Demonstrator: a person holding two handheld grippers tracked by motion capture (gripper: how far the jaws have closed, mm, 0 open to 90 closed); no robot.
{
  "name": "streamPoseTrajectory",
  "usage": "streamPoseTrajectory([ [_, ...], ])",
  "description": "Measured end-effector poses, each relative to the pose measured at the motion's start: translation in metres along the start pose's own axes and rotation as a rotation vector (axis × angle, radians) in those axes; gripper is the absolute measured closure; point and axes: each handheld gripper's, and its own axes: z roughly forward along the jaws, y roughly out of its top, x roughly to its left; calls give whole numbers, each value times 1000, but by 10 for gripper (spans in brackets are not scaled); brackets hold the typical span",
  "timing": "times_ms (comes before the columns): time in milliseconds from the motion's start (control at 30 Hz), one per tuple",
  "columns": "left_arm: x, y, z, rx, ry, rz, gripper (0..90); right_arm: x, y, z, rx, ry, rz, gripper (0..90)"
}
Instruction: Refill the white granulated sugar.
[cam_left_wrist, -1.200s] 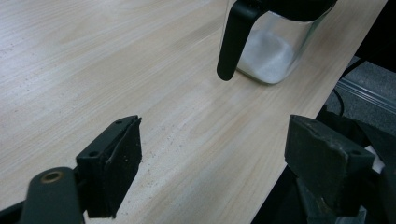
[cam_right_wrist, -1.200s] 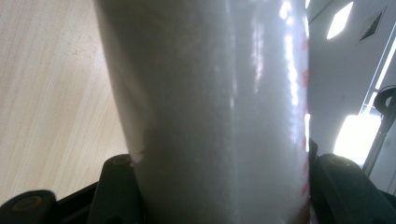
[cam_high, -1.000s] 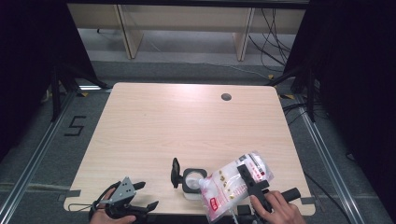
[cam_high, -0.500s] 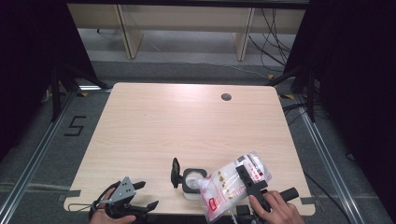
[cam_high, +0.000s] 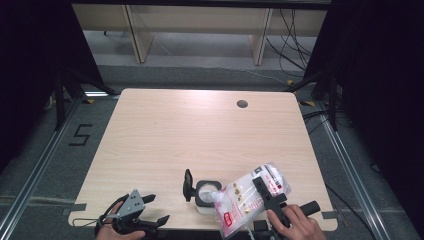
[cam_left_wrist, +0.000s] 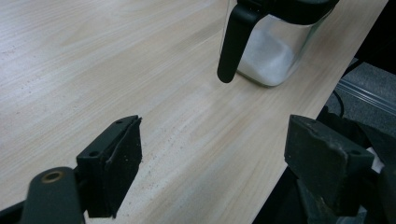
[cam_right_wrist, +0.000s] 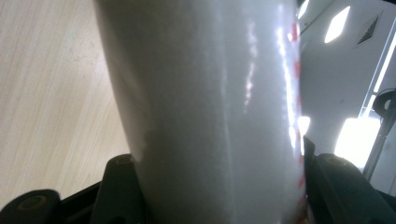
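**Tongs hold a bag of white powder over a lidded jar**

Right tongs (cam_high: 261, 186) are clamped on a plastic bag (cam_high: 250, 197) of white powder, and we see both black jaws pressed against its bulging sides in the right gripper view (cam_right_wrist: 210, 116). We hold the bag tilted at the desk's near edge, its long axis running from about 1 o'clock down to 7 o'clock in the high view, with the lower end toward the jar. Our clear jar (cam_high: 206, 193), with white powder in its bottom and a black flip lid (cam_high: 188, 184) standing open at its 9 o'clock side, sits touching or just beside the bag's lower left corner. Left tongs (cam_high: 152, 210) hang at roughly 8 o'clock from the jar, jaws well apart and holding nothing; their own camera looks across the bare desk (cam_left_wrist: 93, 60) to the jar (cam_left_wrist: 268, 51) at 1 o'clock. We judge the right hand (cam_high: 295, 225) far nearer the work: the pour turns on bringing the bag's low corner over the jar's mouth, which lies at 9 o'clock from the right tongs.
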Motion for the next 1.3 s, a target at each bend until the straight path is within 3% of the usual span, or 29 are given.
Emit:
streamPoseTrajectory([
  [167,0,0,-1,2,0,-2,185,-3,0,-2,10,-9,3,496],
  [200,3,1,-1,6,3,40,185,-3,0,-2,3,-9,16,496],
  [233,3,1,-1,12,9,42,185,-3,0,-2,3,-9,16,496],
  [267,0,-1,0,1,1,2,185,-3,-1,-2,4,-7,-4,497],
  [367,0,0,0,0,-4,-3,185,-1,0,0,-5,8,1,497],
  [400,0,0,0,3,4,2,185,2,0,0,1,18,34,498],
  [433,0,0,0,2,1,1,185,2,-1,1,-5,15,20,498],
  [467,-1,-1,0,-3,-3,-6,185,4,-1,1,1,20,47,498],
  [533,0,0,-1,3,-3,-3,185,3,-2,2,-1,20,33,498],
  [567,3,0,-1,11,4,32,185,2,-3,2,-4,22,22,499],
  [600,1,0,0,-4,1,18,185,2,-3,2,-2,26,28,499],
  [633,2,0,-1,14,3,22,189,4,-3,3,-5,26,39,500],
  [667,-1,-1,0,-2,-5,-7,189,3,-3,4,-11,28,27,501],
  [700,0,-1,0,-1,-3,-3,189,4,-3,4,-5,34,39,502],
  [733,0,0,0,0,-4,-5,189,4,-3,4,-7,29,19,502],
  [767,3,1,-1,3,0,36,189,6,-3,3,6,38,50,503],
  [800,3,1,-1,11,6,43,190,6,-4,4,6,39,54,503],
  [833,0,-1,0,1,-1,0,190,6,-4,4,7,39,47,503],
  [900,1,0,0,1,-5,19,190,6,-4,4,8,38,51,504],
  [967,-2,0,2,-13,-5,-13,191,5,-4,6,-13,34,37,507],
  [1067,1,0,-1,-3,-10,27,193,9,-4,5,11,47,76,508],
  [1100,0,0,-1,-3,-8,0,193,8,-4,5,5,40,54,508],
  [1133,1,0,0,-5,-2,2,194,7,-3,5,1,29,46,508],
  [1167,1,0,0,-11,-5,12,194,6,-4,4,2,27,34,509],
  [1200,3,0,-1,14,5,44,193,6,-3,3,9,25,48,508],
  [1233,0,-1,-1,-1,-2,0,194,5,-3,3,6,22,45,508],
  [1300,0,0,0,-3,-2,-6,193,2,-4,2,-9,26,37,509],
])
